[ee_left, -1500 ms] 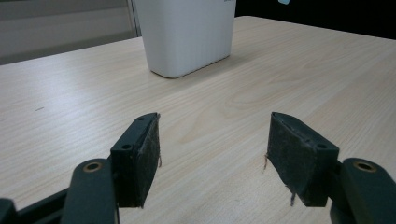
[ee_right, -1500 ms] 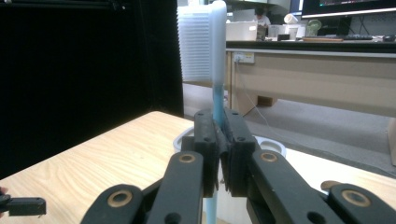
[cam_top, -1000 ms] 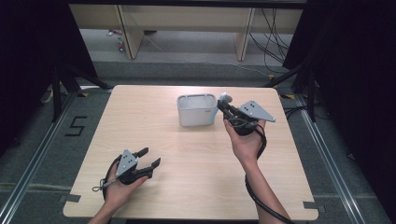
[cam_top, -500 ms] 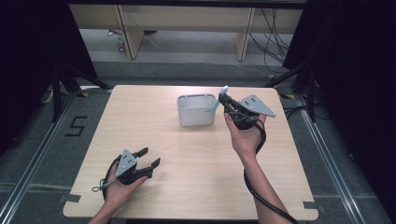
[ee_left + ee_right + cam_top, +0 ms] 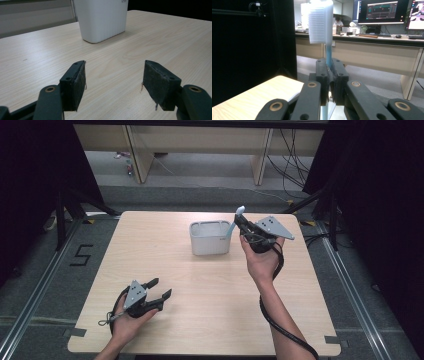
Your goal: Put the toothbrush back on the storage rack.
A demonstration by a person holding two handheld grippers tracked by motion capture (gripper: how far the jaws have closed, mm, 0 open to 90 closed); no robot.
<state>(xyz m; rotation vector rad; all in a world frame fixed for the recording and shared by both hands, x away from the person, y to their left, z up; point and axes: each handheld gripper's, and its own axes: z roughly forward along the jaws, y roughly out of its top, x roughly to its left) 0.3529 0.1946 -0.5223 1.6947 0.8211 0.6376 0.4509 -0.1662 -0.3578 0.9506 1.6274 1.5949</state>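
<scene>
My right gripper (image 5: 240, 224) is held up just right of a white ribbed container (image 5: 210, 239) at the back middle of the table. It is shut on a light blue toothbrush (image 5: 232, 228), which stands nearly upright with its bristle head (image 5: 319, 22) on top. The brush's lower end reaches down beside the container's right rim. In the right gripper view the handle is pinched between the jaws of the right gripper (image 5: 328, 66). My left gripper (image 5: 161, 287) rests near the front left of the table, open with nothing in it. The left gripper (image 5: 113, 75) faces the white container (image 5: 102, 20) farther off.
The light wooden table (image 5: 165, 250) has dark floor and metal rails around it. The right gripper's cable (image 5: 280, 327) trails along the forearm. Desks and monitors (image 5: 382, 11) stand far beyond the table.
The right hand has tipped its gripper upward beside the container, which brings the toothbrush's head higher and more upright. The left gripper has stayed in place.
</scene>
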